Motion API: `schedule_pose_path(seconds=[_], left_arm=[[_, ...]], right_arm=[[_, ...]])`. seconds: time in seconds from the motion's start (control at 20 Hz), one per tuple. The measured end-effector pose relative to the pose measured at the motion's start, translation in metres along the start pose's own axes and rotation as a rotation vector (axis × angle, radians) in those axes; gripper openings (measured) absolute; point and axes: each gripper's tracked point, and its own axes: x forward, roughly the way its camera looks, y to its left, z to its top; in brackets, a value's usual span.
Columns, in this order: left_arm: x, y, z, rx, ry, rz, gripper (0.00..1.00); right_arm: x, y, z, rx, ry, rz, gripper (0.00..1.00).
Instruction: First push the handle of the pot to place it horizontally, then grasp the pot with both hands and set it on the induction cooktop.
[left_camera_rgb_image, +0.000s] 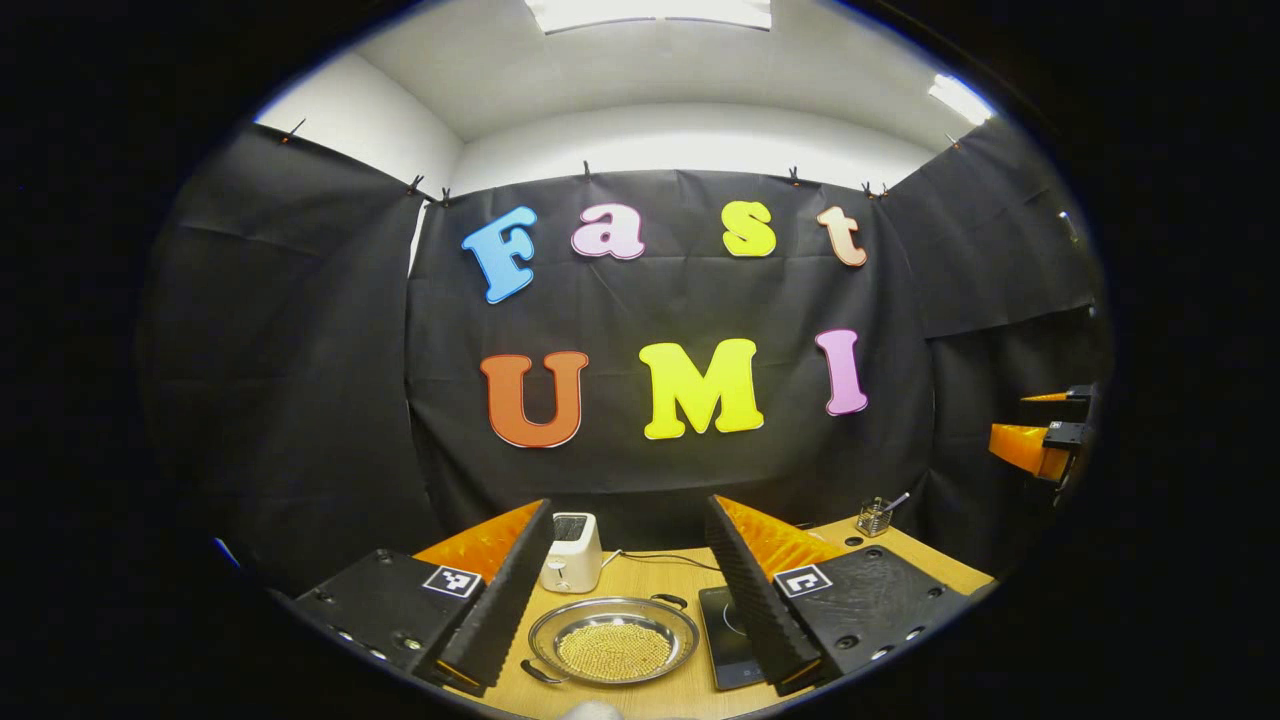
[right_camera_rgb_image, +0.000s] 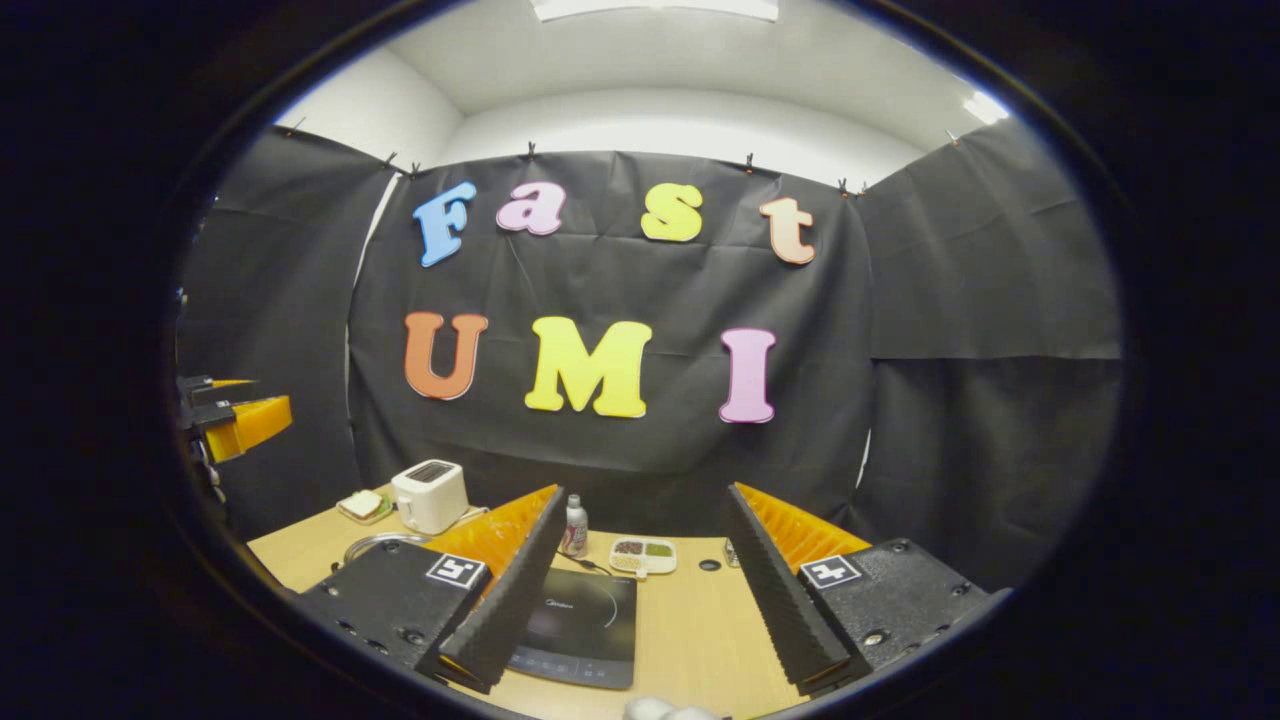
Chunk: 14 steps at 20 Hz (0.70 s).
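A shallow steel pot (left_camera_rgb_image: 613, 640) with yellow grains inside sits on the wooden table (left_camera_rgb_image: 650, 575), one dark handle at its near left and one at its far right. Its rim (right_camera_rgb_image: 375, 545) peeks out behind my right gripper's left finger. The black induction cooktop (left_camera_rgb_image: 727, 630) lies just right of the pot; in the right gripper view the cooktop (right_camera_rgb_image: 585, 625) lies ahead between the fingers. My left gripper (left_camera_rgb_image: 630, 590) hangs open above the pot. My right gripper (right_camera_rgb_image: 640, 600) is open above the cooktop. Each gripper shows at the other view's edge: right gripper (left_camera_rgb_image: 1040, 440), left gripper (right_camera_rgb_image: 235, 420).
A white toaster (left_camera_rgb_image: 572, 553) stands behind the pot. A wire cup with a utensil (left_camera_rgb_image: 875, 515) sits at the back right. A small bottle (right_camera_rgb_image: 575, 526), a divided snack tray (right_camera_rgb_image: 643, 555) and a plate with a sandwich (right_camera_rgb_image: 362, 505) stand along the table's far side.
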Motion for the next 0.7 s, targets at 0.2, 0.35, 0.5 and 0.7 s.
schedule_pose_path(seconds=[0.2, 0.35, 0.5, 0.7], left_arm=[[0.001, -0.002, 0.004, -0.019, -0.012, -0.058, 0.56], [0.006, 0.002, -0.003, -0.036, 0.013, -0.078, 0.14], [0.010, 0.005, -0.009, -0.068, 0.035, -0.094, 0.00], [0.023, 0.009, -0.044, -0.103, 0.136, -0.113, 0.00]], right_arm=[[0.001, 0.003, 0.002, 0.012, 0.006, 0.009, 0.98], [0.004, 0.005, 0.003, -0.011, 0.006, 0.011, 0.98], [0.008, 0.010, 0.007, -0.013, 0.005, 0.022, 0.98], [0.015, 0.015, 0.000, -0.026, 0.025, 0.030, 0.98]])
